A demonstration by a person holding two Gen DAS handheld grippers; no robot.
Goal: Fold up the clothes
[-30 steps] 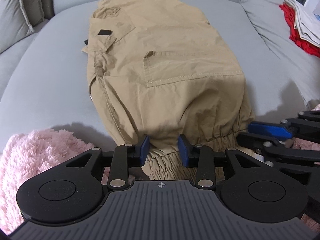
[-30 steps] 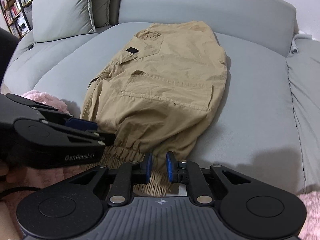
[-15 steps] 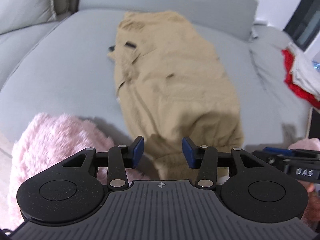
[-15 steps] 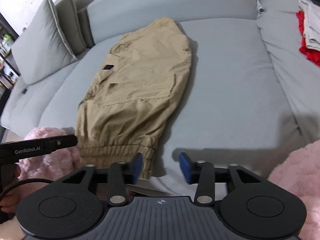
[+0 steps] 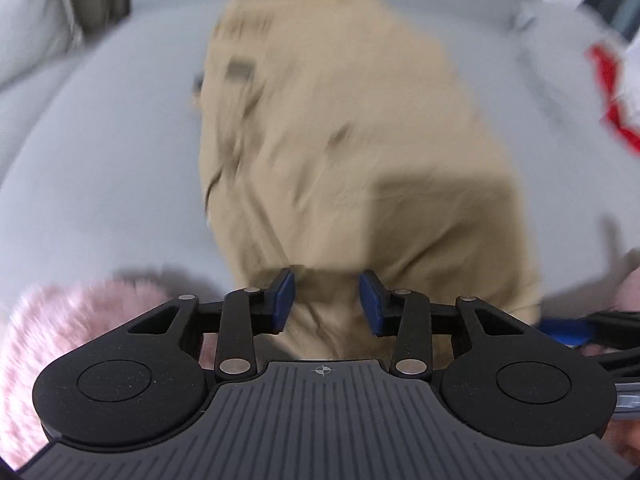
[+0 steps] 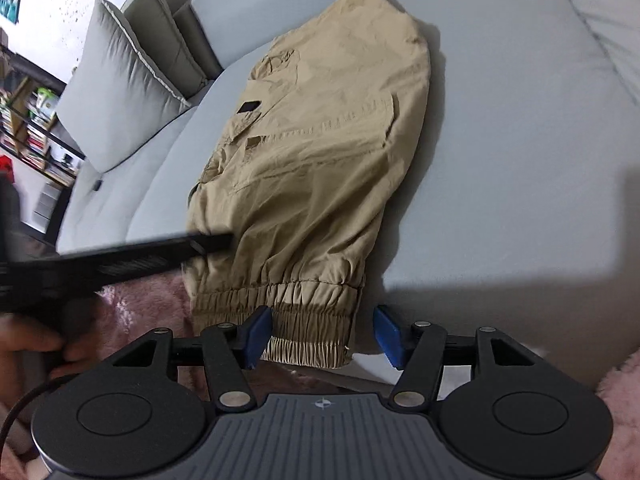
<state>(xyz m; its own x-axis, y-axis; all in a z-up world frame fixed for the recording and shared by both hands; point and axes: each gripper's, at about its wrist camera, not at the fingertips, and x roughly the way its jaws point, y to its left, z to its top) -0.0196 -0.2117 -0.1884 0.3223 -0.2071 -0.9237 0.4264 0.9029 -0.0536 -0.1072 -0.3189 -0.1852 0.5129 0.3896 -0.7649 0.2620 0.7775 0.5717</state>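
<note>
Khaki cargo trousers [image 6: 320,160] lie folded on the grey sofa, elastic cuffs [image 6: 304,328] at the near edge. They also show, blurred, in the left wrist view [image 5: 340,140]. My left gripper [image 5: 326,304] is open and empty, hovering over the cuff end. It appears in the right wrist view [image 6: 216,242] as a dark bar over the trousers' left side. My right gripper [image 6: 324,336] is open and empty, its jaws standing either side of the cuffs, above them.
A pink fluffy blanket [image 5: 60,320] lies at the sofa's near edge, also in the right wrist view [image 6: 136,312]. Grey cushions [image 6: 120,80] stand at the back left. Red and white clothes [image 5: 612,92] are piled at the right.
Both grippers let go of the cuffs and opened, then lifted back. The trousers now rest on the sofa. The left view has become blurred with motion.
</note>
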